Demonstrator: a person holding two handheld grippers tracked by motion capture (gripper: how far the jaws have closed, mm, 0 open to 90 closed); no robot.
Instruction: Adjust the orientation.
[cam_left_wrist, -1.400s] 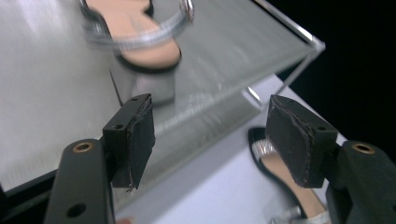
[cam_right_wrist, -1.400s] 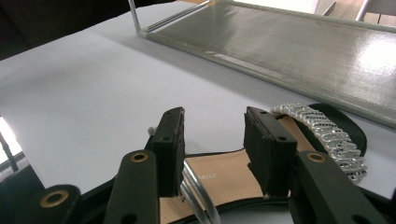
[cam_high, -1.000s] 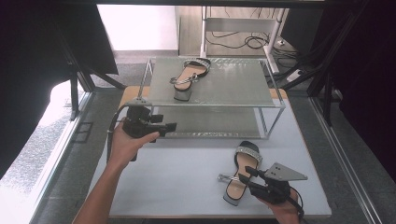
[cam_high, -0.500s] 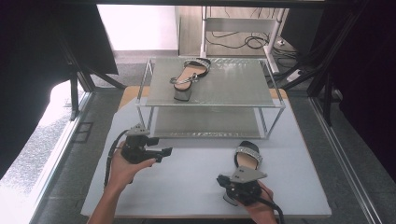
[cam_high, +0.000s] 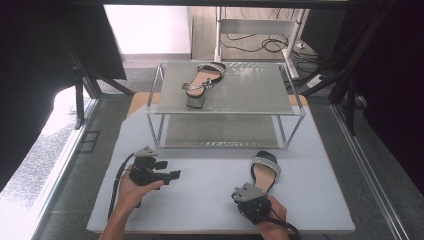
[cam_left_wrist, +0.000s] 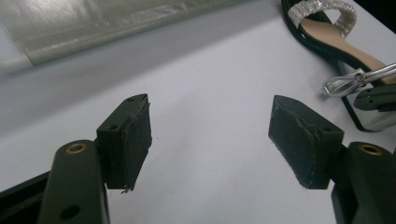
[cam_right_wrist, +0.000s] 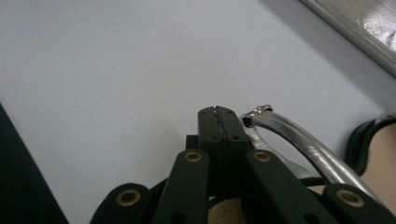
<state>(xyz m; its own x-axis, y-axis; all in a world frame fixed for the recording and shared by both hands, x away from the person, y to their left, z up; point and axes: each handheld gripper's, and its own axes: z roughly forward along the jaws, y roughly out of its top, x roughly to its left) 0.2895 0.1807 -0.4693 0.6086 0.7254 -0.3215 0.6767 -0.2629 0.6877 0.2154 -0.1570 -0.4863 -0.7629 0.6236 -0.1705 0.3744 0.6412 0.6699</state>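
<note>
Pale grey matting covers the table, which stands on a darker grey floor with black curtains at both sides and cables lying on the ground behind. A two-tier glass shelf rack sits at the table's far half, with one silver-strapped heeled sandal on its top tier. A matching sandal lies on the mat in front of the rack, toward the right. The right gripper is at that sandal's heel end, its jaws having just closed until the pads meet, right beside the silver ankle strap; whether they pinch part of the sandal cannot be told. The left gripper hovers low over bare mat, jaws wide apart and empty.
</note>
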